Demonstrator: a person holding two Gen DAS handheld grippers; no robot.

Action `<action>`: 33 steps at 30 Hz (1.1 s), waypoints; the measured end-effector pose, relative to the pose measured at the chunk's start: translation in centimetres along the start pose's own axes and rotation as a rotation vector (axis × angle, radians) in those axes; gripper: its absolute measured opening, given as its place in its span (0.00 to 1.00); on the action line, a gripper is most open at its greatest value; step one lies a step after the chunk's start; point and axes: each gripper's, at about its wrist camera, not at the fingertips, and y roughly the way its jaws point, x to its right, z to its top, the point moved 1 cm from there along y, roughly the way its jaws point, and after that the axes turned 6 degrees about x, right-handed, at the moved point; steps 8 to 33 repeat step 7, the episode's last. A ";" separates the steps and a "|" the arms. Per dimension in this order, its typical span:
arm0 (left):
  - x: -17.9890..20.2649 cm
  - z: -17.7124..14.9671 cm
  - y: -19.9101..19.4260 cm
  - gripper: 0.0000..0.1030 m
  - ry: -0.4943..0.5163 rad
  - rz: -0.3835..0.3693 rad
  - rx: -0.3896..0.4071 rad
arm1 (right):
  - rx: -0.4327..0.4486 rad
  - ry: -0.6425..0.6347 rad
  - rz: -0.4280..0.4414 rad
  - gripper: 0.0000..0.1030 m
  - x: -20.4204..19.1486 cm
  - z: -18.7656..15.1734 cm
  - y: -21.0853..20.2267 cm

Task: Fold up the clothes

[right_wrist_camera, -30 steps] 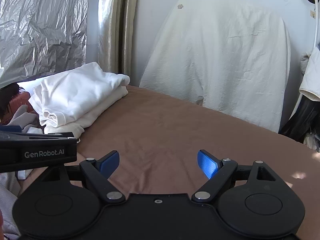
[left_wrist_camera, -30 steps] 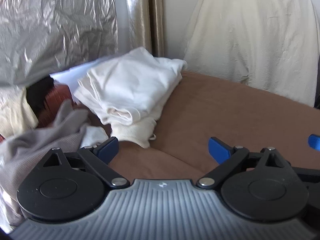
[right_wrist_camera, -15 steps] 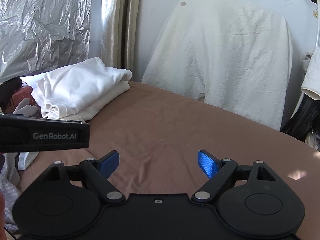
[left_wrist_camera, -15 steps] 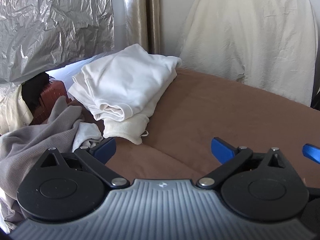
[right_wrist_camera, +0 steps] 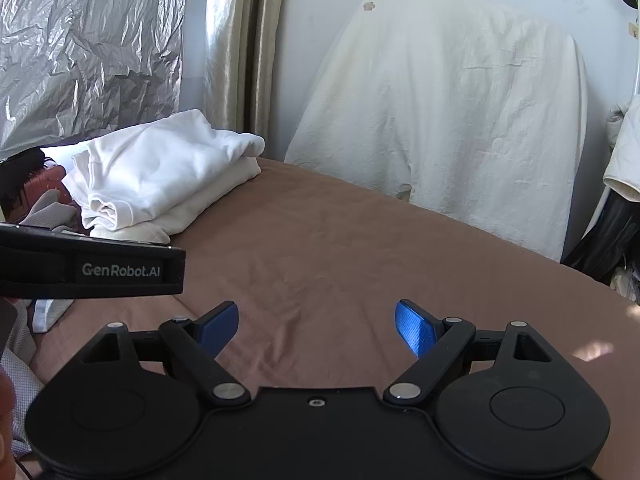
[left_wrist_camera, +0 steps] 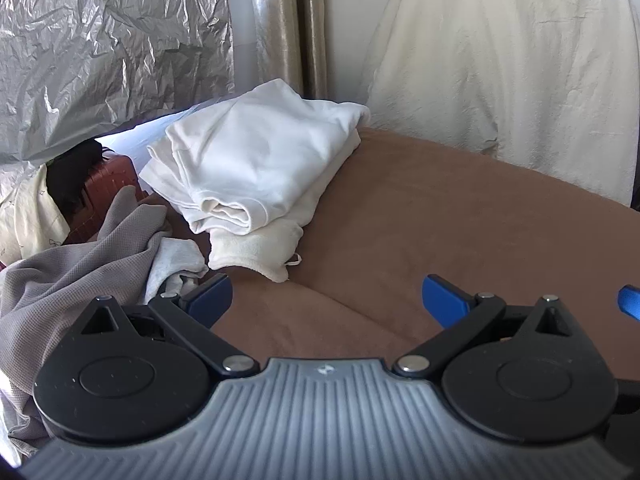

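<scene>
Left gripper (left_wrist_camera: 326, 300): jaws stood wide apart, nothing between the blue pads; only brown cover showed in the gap. Its left fingertip (left_wrist_camera: 210, 298) sat just beside the edge of the loose grey garment.
Right gripper (right_wrist_camera: 316, 326): jaws wide apart, empty, hovering over bare cover. The left gripper's black body crossed the left side of the right wrist view, close alongside.
Grey garment (left_wrist_camera: 76, 264): crumpled, unfolded, at the near left edge of the surface; a small white cloth (left_wrist_camera: 174, 260) lay tucked against its right side.
Brown cover (right_wrist_camera: 340, 248): soft, lightly creased, a shallow ridge running near the left gripper. Open room lay ahead and to the right of both grippers, bare up to the far edge.
Folded stack (left_wrist_camera: 256, 164): white garment on top of a cream one, left of centre, further back than the grey garment and near it. Its rolled fold faced the grippers; the cream layer's corner stuck out toward them with a small loop at the edge.
Red-brown case (left_wrist_camera: 108, 184): behind the grey garment, left of the stack, partly hidden.
Far edge: cover ended against a cream sheet (right_wrist_camera: 452, 120) draped over something tall; silver crinkled foil (left_wrist_camera: 104, 44) and a beige curtain (right_wrist_camera: 240, 48) closed the left rear.
</scene>
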 end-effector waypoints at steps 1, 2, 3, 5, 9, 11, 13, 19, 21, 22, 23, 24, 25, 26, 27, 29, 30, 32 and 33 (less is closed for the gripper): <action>0.0 0.0 0.0 1.00 -0.003 -0.001 -0.001 | 0.001 0.002 0.001 0.86 0.0 0.0 0.0; 0.0 0.0 0.0 1.00 -0.004 0.003 0.000 | 0.000 0.004 0.002 0.86 0.0 0.0 0.1; 0.0 -0.1 0.1 1.00 0.000 0.007 0.001 | 0.001 0.003 0.004 0.86 0.0 -0.1 0.1; 0.1 -0.1 0.2 1.00 0.006 0.015 0.005 | 0.002 -0.028 0.003 0.86 -0.3 -0.3 0.1; 0.1 -0.1 0.2 1.00 0.004 0.016 0.004 | 0.004 -0.067 -0.009 0.86 -0.6 -0.5 0.2; 0.1 -0.1 0.2 1.00 0.004 0.016 0.004 | 0.004 -0.067 -0.009 0.86 -0.6 -0.5 0.2; 0.1 -0.1 0.2 1.00 0.004 0.016 0.004 | 0.004 -0.067 -0.009 0.86 -0.6 -0.5 0.2; 0.1 -0.1 0.2 1.00 0.004 0.016 0.004 | 0.004 -0.067 -0.009 0.86 -0.6 -0.5 0.2; 0.1 -0.1 0.2 1.00 0.004 0.016 0.004 | 0.004 -0.067 -0.009 0.86 -0.6 -0.5 0.2; 0.1 -0.1 0.2 1.00 0.004 0.016 0.004 | 0.004 -0.067 -0.009 0.86 -0.6 -0.5 0.2; 0.1 -0.1 0.2 1.00 0.004 0.016 0.004 | 0.004 -0.067 -0.009 0.86 -0.6 -0.5 0.2; 0.1 -0.1 0.2 1.00 0.004 0.016 0.004 | 0.004 -0.067 -0.009 0.86 -0.6 -0.5 0.2; 0.1 -0.1 0.2 1.00 0.004 0.016 0.004 | 0.004 -0.067 -0.009 0.86 -0.6 -0.5 0.2; 0.1 -0.1 0.2 1.00 0.004 0.016 0.004 | 0.004 -0.067 -0.009 0.86 -0.6 -0.5 0.2; 0.1 -0.1 0.2 1.00 0.004 0.016 0.004 | 0.004 -0.067 -0.009 0.86 -0.6 -0.5 0.2; 0.1 -0.1 0.2 1.00 0.004 0.016 0.004 | 0.004 -0.067 -0.009 0.86 -0.6 -0.5 0.2; 0.1 -0.1 0.2 1.00 0.004 0.016 0.004 | 0.004 -0.067 -0.009 0.86 -0.6 -0.5 0.2; 0.1 -0.1 0.2 1.00 0.004 0.016 0.004 | 0.004 -0.067 -0.009 0.86 -0.6 -0.5 0.2; 0.1 -0.1 0.2 1.00 0.004 0.016 0.004 | 0.004 -0.067 -0.009 0.86 -0.6 -0.5 0.2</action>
